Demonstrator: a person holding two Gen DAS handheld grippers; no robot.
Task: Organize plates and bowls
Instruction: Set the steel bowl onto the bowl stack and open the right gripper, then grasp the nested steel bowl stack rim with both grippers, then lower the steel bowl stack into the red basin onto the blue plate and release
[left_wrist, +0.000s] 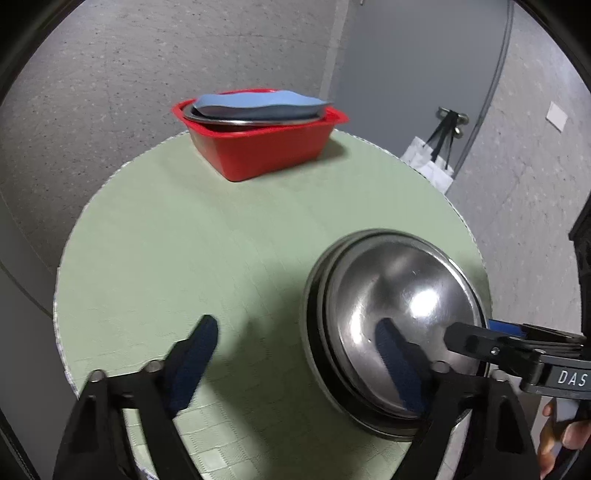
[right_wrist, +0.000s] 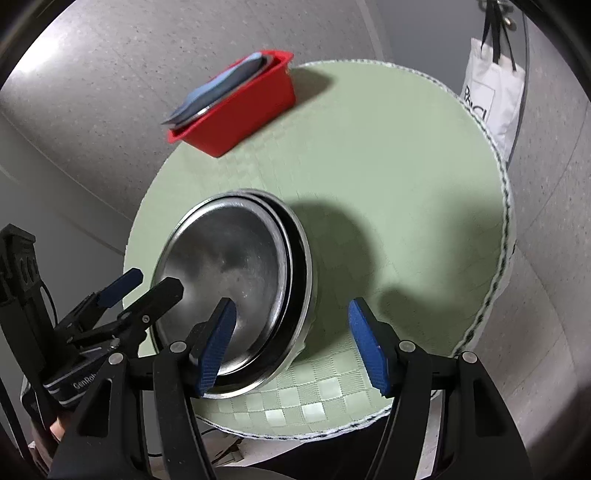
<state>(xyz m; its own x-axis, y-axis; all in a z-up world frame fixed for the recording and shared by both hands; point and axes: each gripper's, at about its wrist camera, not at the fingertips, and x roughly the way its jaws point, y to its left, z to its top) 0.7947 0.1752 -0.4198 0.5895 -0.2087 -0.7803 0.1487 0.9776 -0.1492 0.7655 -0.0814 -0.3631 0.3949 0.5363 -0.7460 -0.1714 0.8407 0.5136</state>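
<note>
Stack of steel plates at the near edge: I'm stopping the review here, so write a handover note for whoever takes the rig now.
Left gripper: open, straddling the left rim of the steel plate stack, gripping nothing.
Right gripper: open, straddling the stack's right rim, gripping nothing.
Things: the stack sits on the green round table, near edge. The red tub at the far edge already holds a steel plate with a blue plate on top.
Done: those two look put away.
Left: probably move the stack to the tub.

A round surface (left_wrist: 155, 236) under a pale green woven cloth is standing on speckled grey floor (left_wrist: 92, 74); a white bag (right_wrist: 493, 92) is hanging from a hook beside a grey wall (left_wrist: 406, 55).
</note>
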